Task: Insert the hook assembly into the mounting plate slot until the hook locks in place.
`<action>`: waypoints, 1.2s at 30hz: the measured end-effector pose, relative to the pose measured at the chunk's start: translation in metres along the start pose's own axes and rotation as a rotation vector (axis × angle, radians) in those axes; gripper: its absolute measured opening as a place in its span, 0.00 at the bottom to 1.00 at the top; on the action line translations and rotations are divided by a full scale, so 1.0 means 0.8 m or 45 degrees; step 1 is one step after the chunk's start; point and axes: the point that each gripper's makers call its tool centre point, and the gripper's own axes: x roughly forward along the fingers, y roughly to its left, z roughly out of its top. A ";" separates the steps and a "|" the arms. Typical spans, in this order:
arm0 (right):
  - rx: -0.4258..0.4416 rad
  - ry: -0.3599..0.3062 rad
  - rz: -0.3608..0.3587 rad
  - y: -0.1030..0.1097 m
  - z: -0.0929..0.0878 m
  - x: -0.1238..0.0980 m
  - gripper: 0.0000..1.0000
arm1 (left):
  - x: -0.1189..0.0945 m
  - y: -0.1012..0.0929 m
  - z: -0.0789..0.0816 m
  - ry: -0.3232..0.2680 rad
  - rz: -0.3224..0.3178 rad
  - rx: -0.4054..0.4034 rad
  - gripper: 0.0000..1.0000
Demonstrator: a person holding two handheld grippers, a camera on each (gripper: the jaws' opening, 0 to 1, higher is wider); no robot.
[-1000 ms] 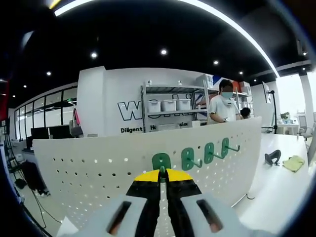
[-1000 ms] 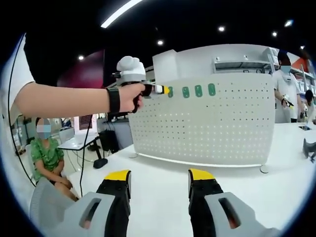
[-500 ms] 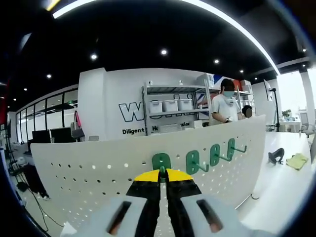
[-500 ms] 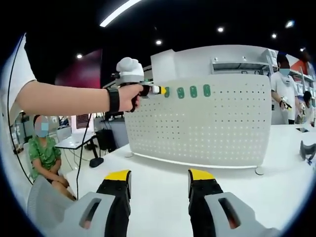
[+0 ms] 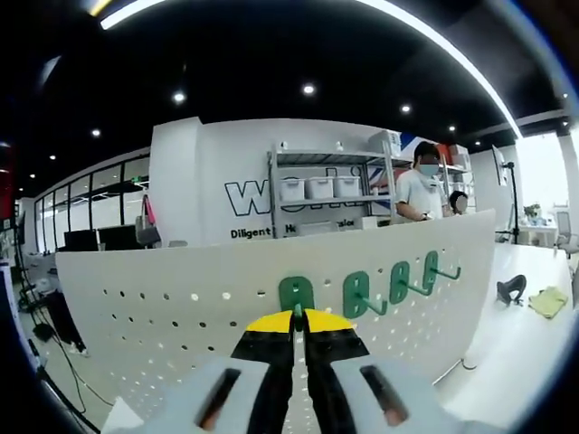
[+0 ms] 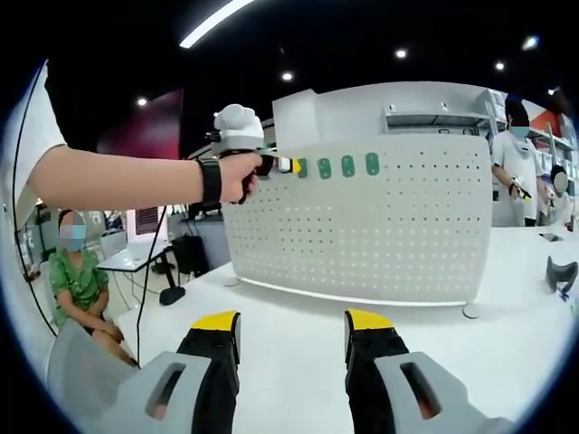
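A white pegboard mounting plate (image 5: 163,316) stands upright on the table. My left gripper (image 5: 297,315) is pressed up to its top row, shut on a green hook (image 5: 296,294) whose plate lies against the board. Three more green hooks (image 5: 400,282) hang to its right, prongs pointing outward. In the right gripper view the pegboard (image 6: 362,235) faces me, and a hand (image 6: 231,176) holds the left gripper (image 6: 291,165) at the board's upper left, beside the row of green hooks (image 6: 348,165). My right gripper (image 6: 291,324) hovers open over the table, nothing between its fingers.
The white table (image 6: 298,298) stretches out in front of the board. A black object (image 5: 511,287) and a yellow-green cloth (image 5: 548,300) lie at the far right. A person (image 5: 422,190) stands by shelving behind the board; another person (image 6: 77,280) sits at the left.
Both views drifted a little with the hands. The left gripper stays shut on the green hook at the board; the right gripper stays open.
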 end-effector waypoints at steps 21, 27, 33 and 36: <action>0.004 -0.002 0.013 0.002 0.000 -0.001 0.46 | 0.000 -0.001 -0.003 0.058 0.112 -0.049 0.03; 0.010 -0.011 0.012 0.001 0.003 -0.001 0.46 | 0.000 0.000 -0.004 0.068 0.122 -0.077 0.03; 0.014 -0.007 0.010 0.000 0.001 -0.002 0.45 | 0.000 -0.001 -0.004 0.074 0.105 -0.037 0.04; 0.013 -0.004 0.012 0.000 0.000 -0.003 0.45 | 0.000 -0.002 -0.004 0.076 0.096 -0.024 0.04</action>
